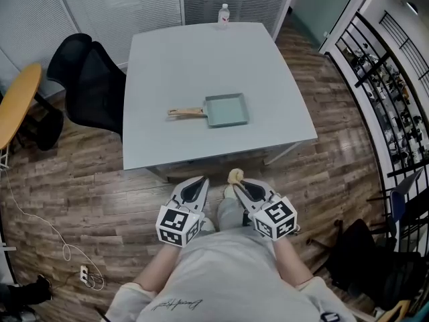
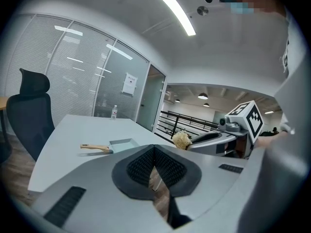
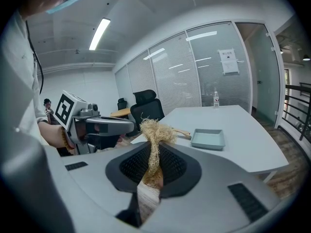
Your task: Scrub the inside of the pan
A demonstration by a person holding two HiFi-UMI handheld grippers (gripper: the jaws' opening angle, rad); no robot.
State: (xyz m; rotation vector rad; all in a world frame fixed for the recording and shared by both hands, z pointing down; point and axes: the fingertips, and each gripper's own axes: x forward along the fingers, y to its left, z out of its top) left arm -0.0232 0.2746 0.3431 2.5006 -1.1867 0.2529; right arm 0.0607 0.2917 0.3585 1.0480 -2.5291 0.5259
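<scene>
The square pale-green pan [image 1: 226, 109] lies near the middle of the grey counter [image 1: 201, 52], its wooden handle [image 1: 186, 112] pointing to 9 o'clock. Off the counter's 6 o'clock edge, well apart from the pan, hang the left tongs [image 1: 200, 180] — pressed together on nothing — and the right tongs [image 1: 239, 182], clamped on a straw-coloured fibre scrubber [image 3: 154, 132]. A bottle [image 1: 224, 13] stands at 12 o'clock.

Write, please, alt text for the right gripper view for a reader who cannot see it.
The right gripper, fingers shut, holds a straw-coloured scrubber up close. Beyond it a pale green pan with a wooden handle lies on a grey table, with a bottle at the far end. The left gripper is at the left.
</scene>
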